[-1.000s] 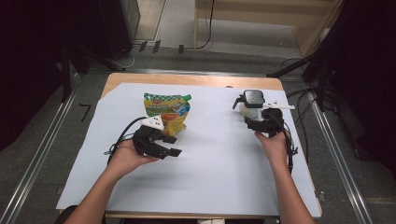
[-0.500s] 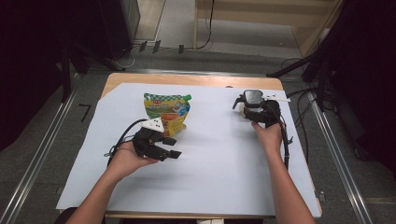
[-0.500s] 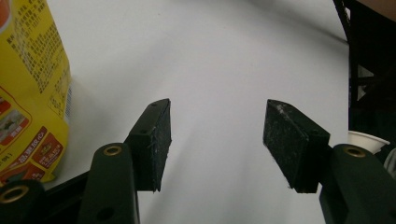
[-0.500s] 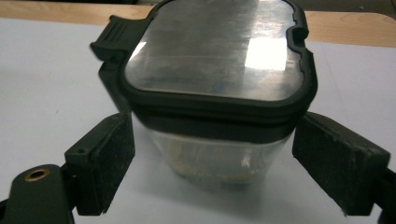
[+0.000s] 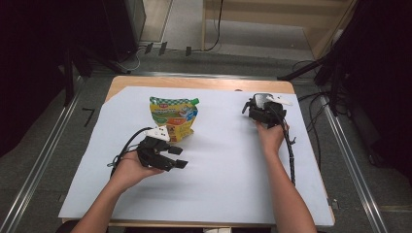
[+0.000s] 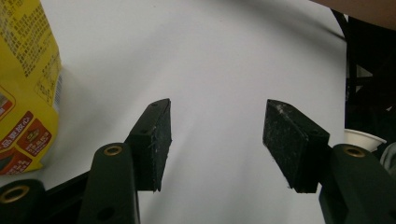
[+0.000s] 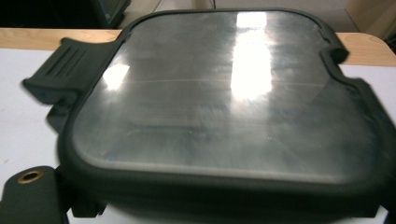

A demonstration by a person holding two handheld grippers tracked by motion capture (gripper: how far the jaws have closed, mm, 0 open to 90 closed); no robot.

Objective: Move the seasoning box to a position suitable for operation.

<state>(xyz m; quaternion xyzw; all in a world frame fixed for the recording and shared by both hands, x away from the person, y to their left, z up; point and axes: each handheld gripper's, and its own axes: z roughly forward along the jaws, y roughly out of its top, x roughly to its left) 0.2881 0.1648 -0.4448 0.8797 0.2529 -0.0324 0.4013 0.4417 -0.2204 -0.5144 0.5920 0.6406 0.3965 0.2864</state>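
1. Resting on the white sheet (image 5: 228,170) that covers the table, the left gripper (image 5: 179,158) lies in the person's left hand (image 5: 128,167), its 2 jaws spread with nothing but bare sheet between them.
2. A yellow and green pouch (image 5: 175,116) lies flat on the sheet just beyond the left gripper; it looks sealed, and its contents cannot be seen. In the left gripper view the pouch (image 6: 23,84) sits at the left edge, apart from the jaws.
3. The right gripper (image 5: 255,108) is at the far right part of the sheet, held in the right hand (image 5: 271,137), right at a dark box with a shiny lid (image 5: 264,101).
4. In the right gripper view the lidded box (image 7: 224,107) is closed, with a ribbed tab at its left side; what is inside is hidden.
5. The right jaws have just been opening; whether they press on the box I cannot tell.
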